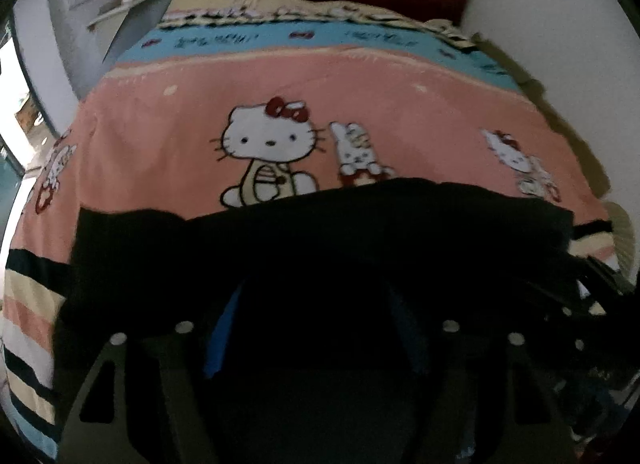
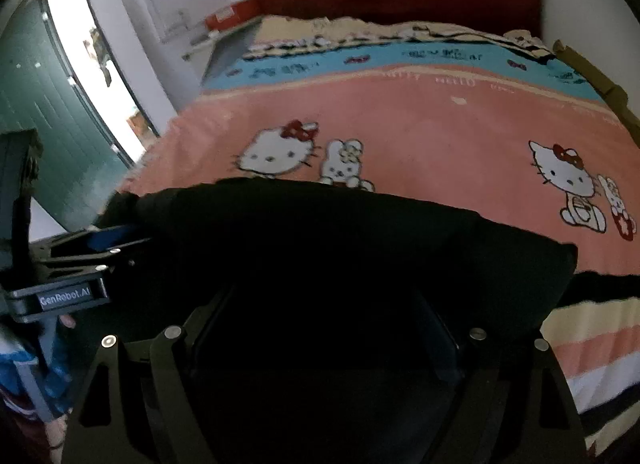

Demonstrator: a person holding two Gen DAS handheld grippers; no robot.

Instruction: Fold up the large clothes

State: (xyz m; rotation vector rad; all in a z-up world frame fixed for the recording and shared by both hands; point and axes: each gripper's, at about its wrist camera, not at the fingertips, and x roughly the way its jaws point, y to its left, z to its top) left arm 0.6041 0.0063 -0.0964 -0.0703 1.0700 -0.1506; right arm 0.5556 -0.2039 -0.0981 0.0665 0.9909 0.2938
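Black garment (image 1: pixel 320 240) lies across the bed (image 1: pixel 360 91); I judge a fold is beginning, though I cannot tell whether my left tool (image 1: pixel 312 328) or right tool (image 2: pixel 320 328) grips it, so next both need a firm near-edge hold.

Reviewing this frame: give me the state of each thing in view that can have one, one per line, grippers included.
black garment: lying across the near part of the bed, far edge straight, already folded at least once by the look of it.
Hello Kitty blanket: spread flat over the bed.
left gripper: fingers apart, over the garment; grip unclear in the dark.
right gripper: fingers apart, over the garment; grip unclear.
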